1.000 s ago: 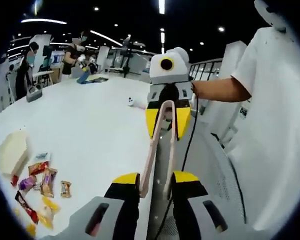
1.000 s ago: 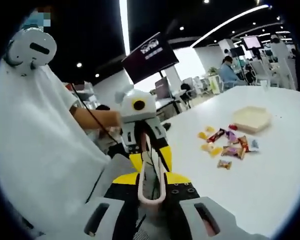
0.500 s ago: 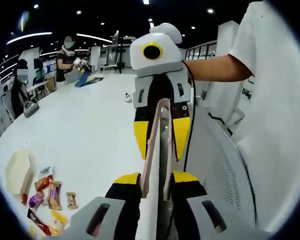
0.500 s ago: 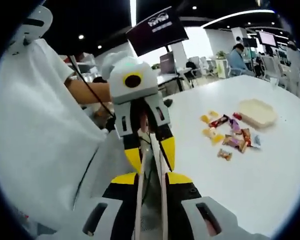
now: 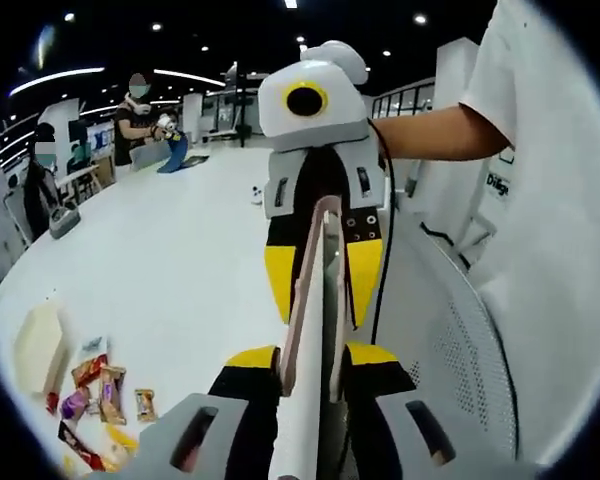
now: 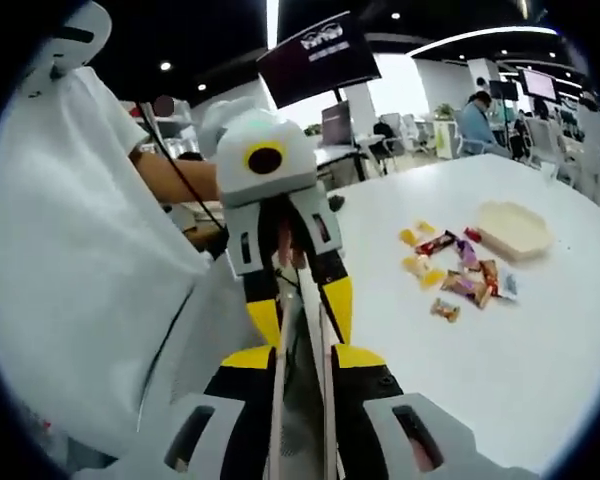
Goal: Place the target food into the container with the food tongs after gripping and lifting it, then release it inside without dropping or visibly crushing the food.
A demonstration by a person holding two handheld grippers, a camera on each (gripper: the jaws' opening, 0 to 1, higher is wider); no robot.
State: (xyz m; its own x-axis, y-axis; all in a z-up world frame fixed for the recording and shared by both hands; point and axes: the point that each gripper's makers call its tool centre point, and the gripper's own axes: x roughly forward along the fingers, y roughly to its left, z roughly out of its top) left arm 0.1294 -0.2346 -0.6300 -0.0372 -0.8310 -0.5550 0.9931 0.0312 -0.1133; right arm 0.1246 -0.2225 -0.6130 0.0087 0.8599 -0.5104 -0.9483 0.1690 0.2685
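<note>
- Left gripper view: the left gripper (image 5: 307,362) has its yellow-tipped jaws pressed against the pale pink food tongs (image 5: 310,290), which run lengthwise straight away from the camera. The right gripper (image 5: 315,205) faces it from the far end and has the same tongs between its own jaws.
- Right gripper view: the right gripper (image 6: 302,360) pinches the tongs (image 6: 302,325) from both sides. The two arms of the tongs lie close together, nearly parallel, so both grippers are closed on the one tool. The left gripper (image 6: 280,240) faces it.
- The wrapped snacks (image 5: 95,385) lie in a loose heap on the white table (image 5: 180,260), low and left in the left gripper view. The cream container (image 5: 38,345) sits just beyond them, at the far-left end of the heap.
- In the right gripper view the same snacks (image 6: 460,275) lie out to the right, well apart from the tongs, with the container (image 6: 515,228) at their far edge, touching or nearly touching the nearest wrappers.
- Which snack is the target I cannot tell.
- My judgement: the tongs lie roughly across the line to the food, held over the table's near edge by the person (image 6: 70,260), so they must swing and travel toward the heap before anything can be gripped. Neither gripper is clearly the nearer.
- No food is between the tongs, and nothing shows in the container.
</note>
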